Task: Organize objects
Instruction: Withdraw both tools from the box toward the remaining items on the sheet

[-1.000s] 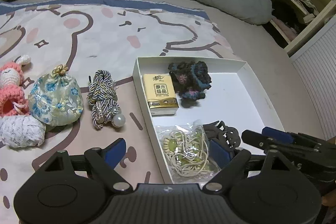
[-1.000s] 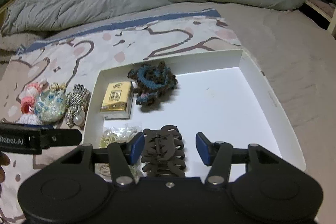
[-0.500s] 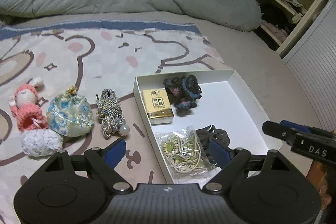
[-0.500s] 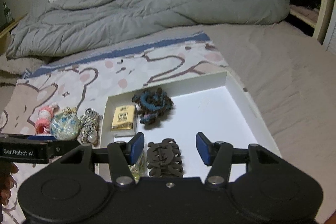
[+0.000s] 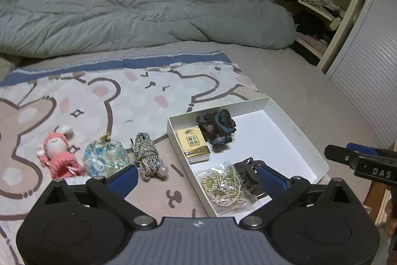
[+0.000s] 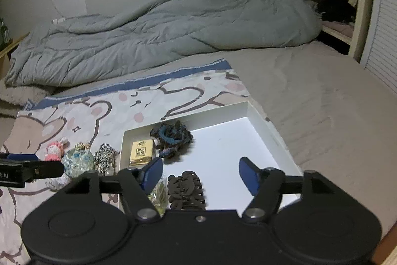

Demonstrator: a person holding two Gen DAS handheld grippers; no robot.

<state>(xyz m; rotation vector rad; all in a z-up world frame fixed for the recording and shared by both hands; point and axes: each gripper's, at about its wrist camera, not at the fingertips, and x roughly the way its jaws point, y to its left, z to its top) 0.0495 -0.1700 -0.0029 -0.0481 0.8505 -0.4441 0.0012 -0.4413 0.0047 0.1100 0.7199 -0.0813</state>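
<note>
The right half of the white box (image 6: 263, 126) lies bare, so I can come down there freely. Its left side is crowded: the yellow packet (image 6: 141, 152), the dark crocheted piece (image 6: 173, 138), the bagged cord (image 5: 224, 186) and the brown claw clip (image 6: 186, 190) fill it. Left of the box, on the printed mat (image 5: 139, 96), the twisted rope (image 5: 147, 158), floral pouch (image 5: 104, 158) and pink doll (image 5: 58, 153) sit close together in a row. The far mat is clear up to the grey duvet (image 5: 148, 14).

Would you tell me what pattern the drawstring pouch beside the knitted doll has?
Pale blue floral brocade pouch with a gold tie, clearest in the left wrist view.
</note>
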